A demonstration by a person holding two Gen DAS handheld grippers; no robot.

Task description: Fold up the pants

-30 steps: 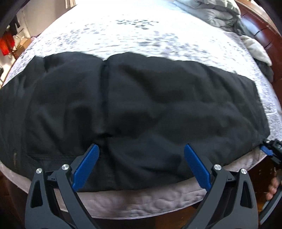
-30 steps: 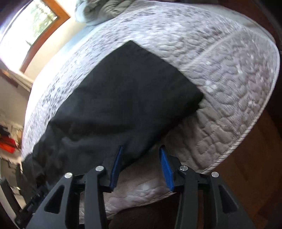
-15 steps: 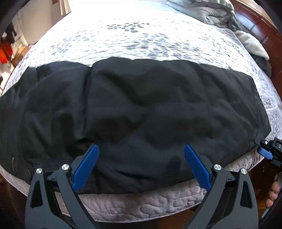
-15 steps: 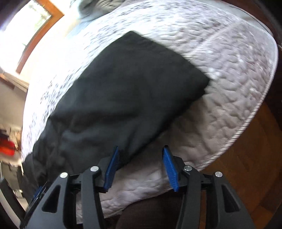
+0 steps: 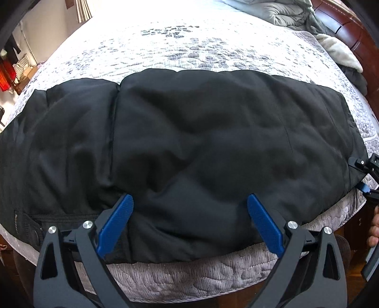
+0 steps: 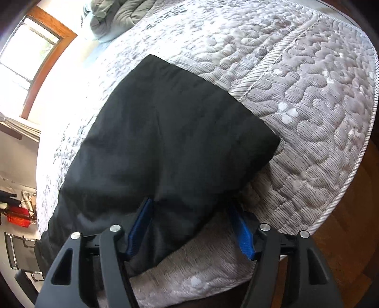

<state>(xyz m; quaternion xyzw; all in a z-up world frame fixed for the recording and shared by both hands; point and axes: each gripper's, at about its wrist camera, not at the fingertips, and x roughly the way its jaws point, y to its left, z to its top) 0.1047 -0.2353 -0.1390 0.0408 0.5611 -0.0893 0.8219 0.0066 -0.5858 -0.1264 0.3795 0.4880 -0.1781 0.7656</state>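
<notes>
Black pants [image 5: 189,147] lie flat across the near side of the bed, waistband and zipper at the left, leg hems at the right. My left gripper [image 5: 189,213] is open, its blue fingers spread over the pants' near edge around the middle of the legs. My right gripper [image 6: 189,220] is open at the hem end of the pants [image 6: 165,142], with the near edge of the cloth lying between its fingers. The right gripper also shows at the right edge of the left wrist view [image 5: 366,175].
The bed has a grey quilted mattress [image 5: 189,279] whose edge runs under both grippers. A crumpled grey duvet [image 5: 279,11] and a wooden headboard [image 5: 355,30] are at the far right. A window [image 6: 28,54] is beyond the bed. Wooden floor [image 6: 355,237] lies beside the bed.
My right gripper has moved forward onto the hem end and opened wider, so cloth now lies between its fingers. My left gripper has shifted slightly along the pants and stays open.
</notes>
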